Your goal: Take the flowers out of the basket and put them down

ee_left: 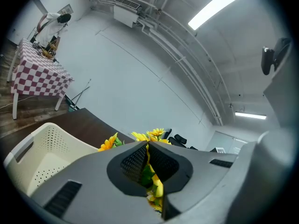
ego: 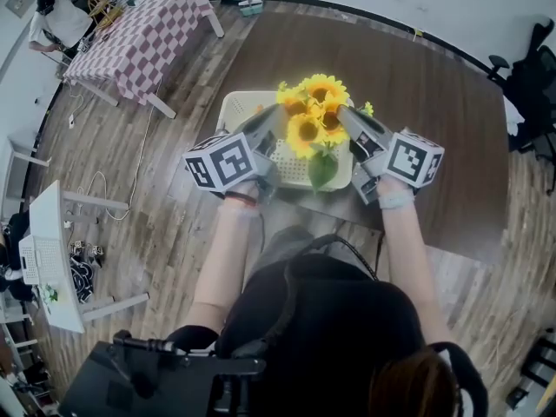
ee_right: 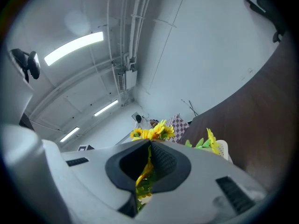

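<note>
A bunch of yellow sunflowers [ego: 317, 115] with green leaves hangs over the cream perforated basket [ego: 230, 111] on the dark brown table [ego: 434, 102]. My left gripper [ego: 276, 114] presses on the bunch from the left and my right gripper [ego: 340, 111] from the right. Both have their jaws closed tip to tip, and the bunch sits squeezed between the two. In the left gripper view the sunflowers [ee_left: 152, 135] show just past the left gripper [ee_left: 147, 144], with the basket [ee_left: 42, 148] below at left. In the right gripper view the sunflowers [ee_right: 154, 130] rise beyond the right gripper [ee_right: 150, 143].
A table with a red-checked cloth [ego: 143, 33] stands at the back left, and a person [ego: 56, 20] bends over beside it. A white desk [ego: 48, 259] stands at the left. Black office chairs [ego: 530, 76] stand at the right.
</note>
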`<state>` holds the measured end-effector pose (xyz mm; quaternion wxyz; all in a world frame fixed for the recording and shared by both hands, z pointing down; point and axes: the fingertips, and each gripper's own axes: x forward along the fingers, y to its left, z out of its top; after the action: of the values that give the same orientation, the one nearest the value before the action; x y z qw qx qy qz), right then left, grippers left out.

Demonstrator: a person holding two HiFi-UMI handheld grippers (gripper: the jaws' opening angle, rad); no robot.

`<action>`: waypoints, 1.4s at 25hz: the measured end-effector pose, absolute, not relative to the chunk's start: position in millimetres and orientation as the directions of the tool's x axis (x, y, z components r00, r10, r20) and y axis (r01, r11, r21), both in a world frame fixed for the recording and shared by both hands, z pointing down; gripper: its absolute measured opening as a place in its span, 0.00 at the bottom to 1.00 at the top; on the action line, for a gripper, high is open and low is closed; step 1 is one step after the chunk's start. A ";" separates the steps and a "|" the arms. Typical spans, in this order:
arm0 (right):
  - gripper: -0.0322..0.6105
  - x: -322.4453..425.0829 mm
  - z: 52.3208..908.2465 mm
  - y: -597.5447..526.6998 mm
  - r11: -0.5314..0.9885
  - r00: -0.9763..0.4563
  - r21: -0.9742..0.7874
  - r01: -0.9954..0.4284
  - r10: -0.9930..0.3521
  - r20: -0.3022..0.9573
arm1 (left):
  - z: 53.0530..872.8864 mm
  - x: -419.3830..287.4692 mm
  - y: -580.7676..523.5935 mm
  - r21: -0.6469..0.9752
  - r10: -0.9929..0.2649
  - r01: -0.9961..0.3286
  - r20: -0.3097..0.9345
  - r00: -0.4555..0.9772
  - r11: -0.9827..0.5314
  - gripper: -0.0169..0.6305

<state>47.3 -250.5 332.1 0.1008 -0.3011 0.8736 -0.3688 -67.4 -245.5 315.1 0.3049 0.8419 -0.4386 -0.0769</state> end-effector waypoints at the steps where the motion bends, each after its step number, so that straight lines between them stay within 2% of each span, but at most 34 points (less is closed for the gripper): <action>1: 0.05 46.1 331.9 -250.5 0.546 -0.796 -0.707 -0.450 -0.604 0.040 | 314.9 -68.3 -246.6 0.580 -0.781 -0.687 0.135 0.610 -0.437 0.03; 20: 0.05 143.8 321.9 -240.6 0.465 -0.679 -0.720 -0.516 -0.734 0.012 | 306.1 31.6 -254.7 0.588 -0.652 -0.585 0.125 0.747 -0.558 0.03; 30: 0.05 232.5 336.2 -215.5 0.402 -0.595 -0.734 -0.548 -0.804 0.004 | 320.7 123.4 -239.2 0.606 -0.558 -0.511 0.129 0.820 -0.610 0.03; 35: 0.05 234.7 336.9 -213.6 0.358 -0.548 -0.741 -0.568 -0.837 0.016 | 323.0 128.4 -243.5 0.626 -0.503 -0.466 0.134 0.854 -0.626 0.03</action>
<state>234.7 -213.6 336.9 0.1863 -0.4376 0.8027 -0.3598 128.4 -243.5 323.0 0.3391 0.9012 -0.2687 -0.0270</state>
